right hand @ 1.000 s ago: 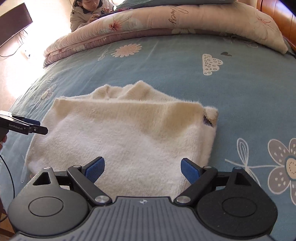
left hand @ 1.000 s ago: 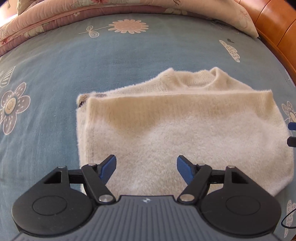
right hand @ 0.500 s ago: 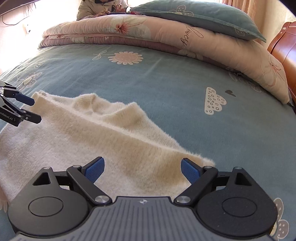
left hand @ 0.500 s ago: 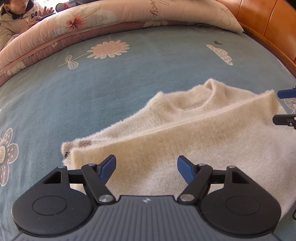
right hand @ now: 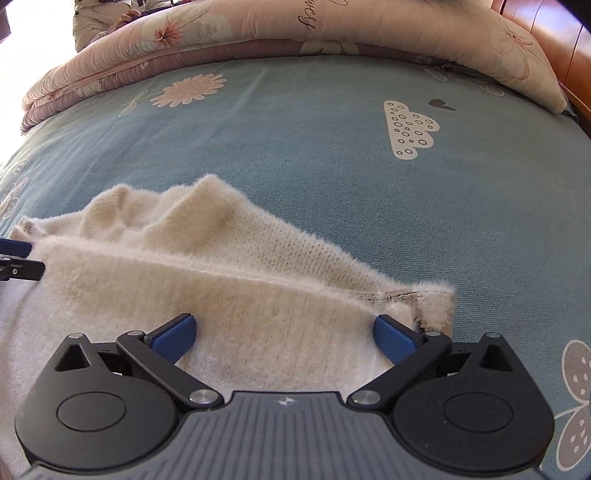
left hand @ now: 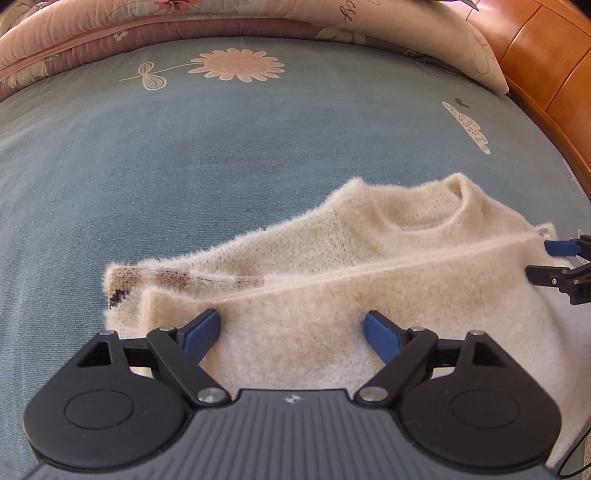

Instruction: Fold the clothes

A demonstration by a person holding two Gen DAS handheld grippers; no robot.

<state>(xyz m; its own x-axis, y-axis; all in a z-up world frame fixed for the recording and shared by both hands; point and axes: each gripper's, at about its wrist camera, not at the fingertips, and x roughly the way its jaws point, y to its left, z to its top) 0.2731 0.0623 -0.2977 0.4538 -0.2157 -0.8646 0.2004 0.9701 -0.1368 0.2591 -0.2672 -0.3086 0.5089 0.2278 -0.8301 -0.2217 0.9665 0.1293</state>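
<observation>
A cream fuzzy sweater lies folded on the bed, neckline toward the far edge. The left gripper and right gripper hover over its near folded layer, jaws wide, holding nothing. A rolled floral quilt lines the far edge; a wooden headboard borders the right.

Lying folded on the bedsheet: the sweater, collar away from the grippers. Behind the sweater, along the sheet's far edge, a rolled quilt.
</observation>
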